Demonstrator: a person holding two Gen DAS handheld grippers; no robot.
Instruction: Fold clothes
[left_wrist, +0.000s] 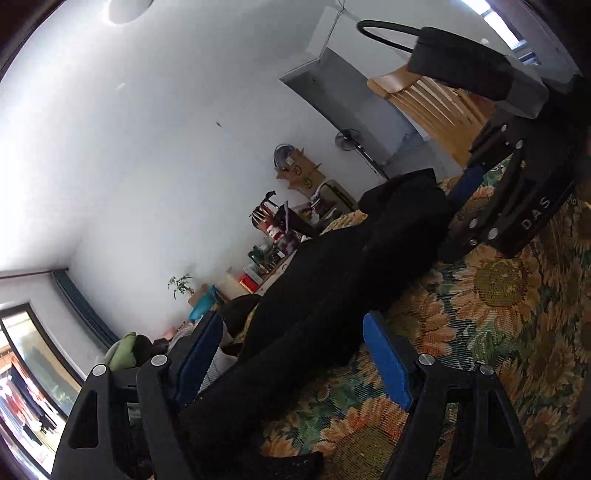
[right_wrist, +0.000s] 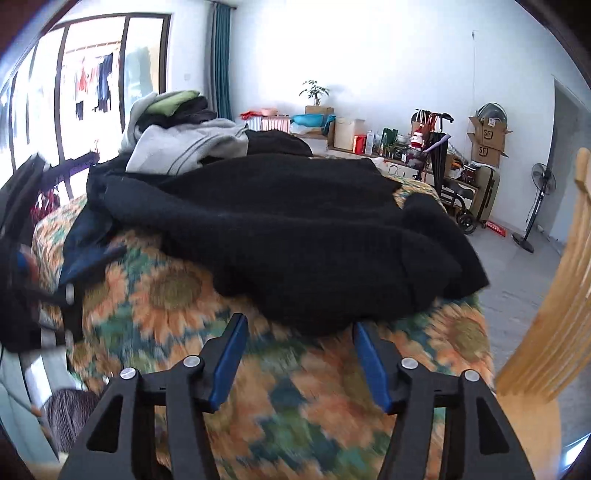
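Sunflower cloth (right_wrist: 155, 295) bears a black garment (right_wrist: 295, 229); left claw (left_wrist: 291, 354) and right claw (right_wrist: 299, 347) both gape, gripping nothing

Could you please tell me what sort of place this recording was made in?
Most likely a lived-in room of a home. A black garment lies on a sunflower-patterned cover, more clothes are piled behind it, and cardboard boxes and a standing fan line the wall.

L wrist cam rolled, R level, both near black garment (right_wrist: 280, 229)
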